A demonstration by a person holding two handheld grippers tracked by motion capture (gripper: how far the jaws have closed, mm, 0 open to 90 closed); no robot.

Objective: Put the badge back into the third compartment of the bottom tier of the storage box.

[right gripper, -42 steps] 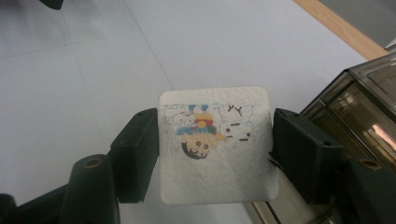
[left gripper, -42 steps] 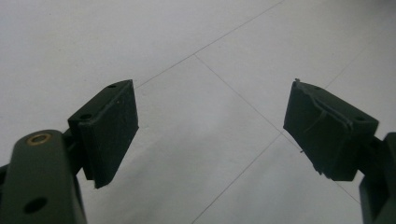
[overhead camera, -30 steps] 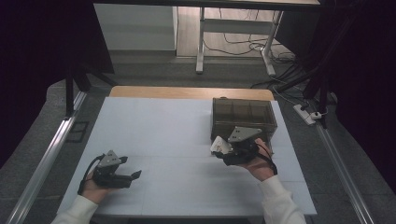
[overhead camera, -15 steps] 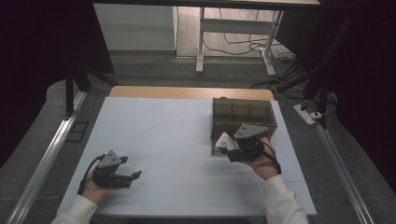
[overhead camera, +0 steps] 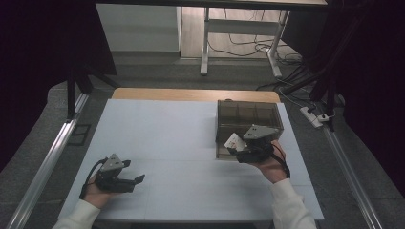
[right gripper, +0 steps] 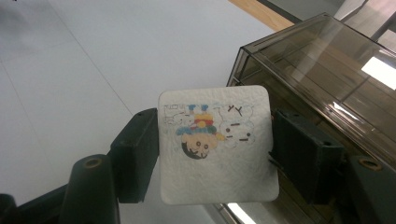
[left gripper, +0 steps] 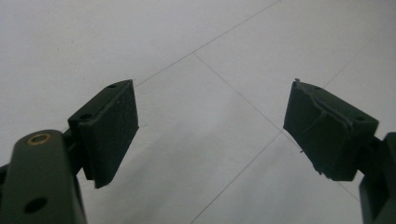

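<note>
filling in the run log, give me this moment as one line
left tool: open, empty, low over white table | right tool: shut on cartoon tile, at near edge of smoky clear box

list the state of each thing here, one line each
left tongs: open, nothing between them, low over the table
right tongs: shut on the cartoon coaster
cartoon coaster: held by its edges, picture upside down in the right gripper view
smoky clear box: lid closed, standing on the table
</note>
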